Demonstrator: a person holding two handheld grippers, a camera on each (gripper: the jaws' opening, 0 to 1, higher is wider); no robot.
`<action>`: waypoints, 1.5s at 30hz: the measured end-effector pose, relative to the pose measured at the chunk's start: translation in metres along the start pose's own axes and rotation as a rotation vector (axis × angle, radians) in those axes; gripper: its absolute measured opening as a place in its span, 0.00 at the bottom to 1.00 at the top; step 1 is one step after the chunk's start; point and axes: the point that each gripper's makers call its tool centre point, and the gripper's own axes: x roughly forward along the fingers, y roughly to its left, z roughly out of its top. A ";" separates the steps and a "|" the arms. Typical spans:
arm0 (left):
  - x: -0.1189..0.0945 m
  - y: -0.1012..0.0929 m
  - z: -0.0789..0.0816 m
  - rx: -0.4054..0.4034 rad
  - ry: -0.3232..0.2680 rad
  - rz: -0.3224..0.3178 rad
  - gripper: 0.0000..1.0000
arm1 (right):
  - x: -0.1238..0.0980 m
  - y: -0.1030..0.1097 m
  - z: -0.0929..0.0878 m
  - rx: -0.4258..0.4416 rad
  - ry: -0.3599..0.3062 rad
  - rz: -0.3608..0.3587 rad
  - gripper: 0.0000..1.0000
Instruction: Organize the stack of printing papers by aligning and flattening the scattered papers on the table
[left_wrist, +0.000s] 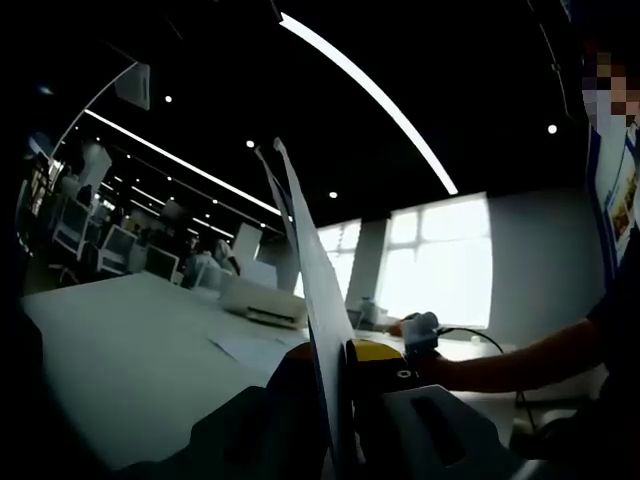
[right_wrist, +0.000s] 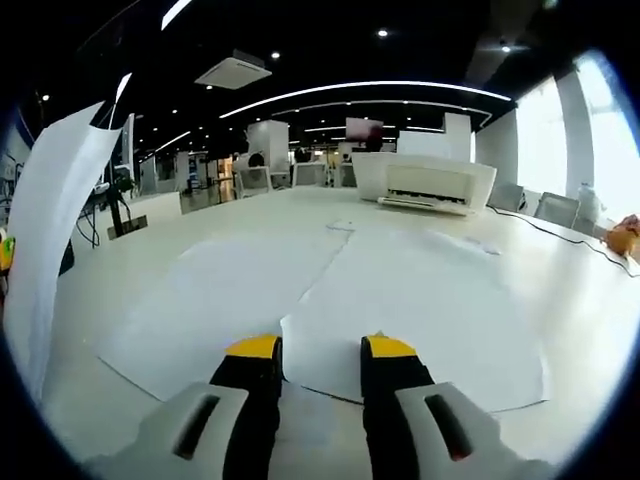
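Observation:
In the left gripper view a white sheet (left_wrist: 305, 260) stands upright and edge-on, rising from between the jaws of my left gripper (left_wrist: 342, 375), which is shut on its lower edge. The same sheet (right_wrist: 55, 220) curls up at the left of the right gripper view. Two large sheets lie flat on the white table (right_wrist: 560, 300): one on the left (right_wrist: 230, 290), one on the right (right_wrist: 430, 300), overlapping along a diagonal edge. My right gripper (right_wrist: 322, 352) is open, its yellow-tipped fingers (right_wrist: 254, 350) just over the near edge of those sheets, nothing between them.
A white printer (right_wrist: 425, 180) sits at the far side of the table, also visible as the printer (left_wrist: 262, 300) in the left gripper view. A small paper (right_wrist: 345, 225) lies before it. A person's hand (left_wrist: 420, 330) rests by a black cable (left_wrist: 475, 338) on the right.

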 end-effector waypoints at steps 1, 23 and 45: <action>0.000 0.000 0.000 -0.001 0.001 0.000 0.08 | 0.000 0.000 0.000 -0.002 0.000 -0.002 0.25; 0.002 -0.001 -0.003 0.002 0.011 -0.003 0.08 | 0.002 -0.003 0.002 0.089 -0.009 0.027 0.14; 0.002 0.000 -0.001 0.000 0.002 -0.007 0.08 | -0.005 0.003 -0.003 0.067 0.008 0.031 0.00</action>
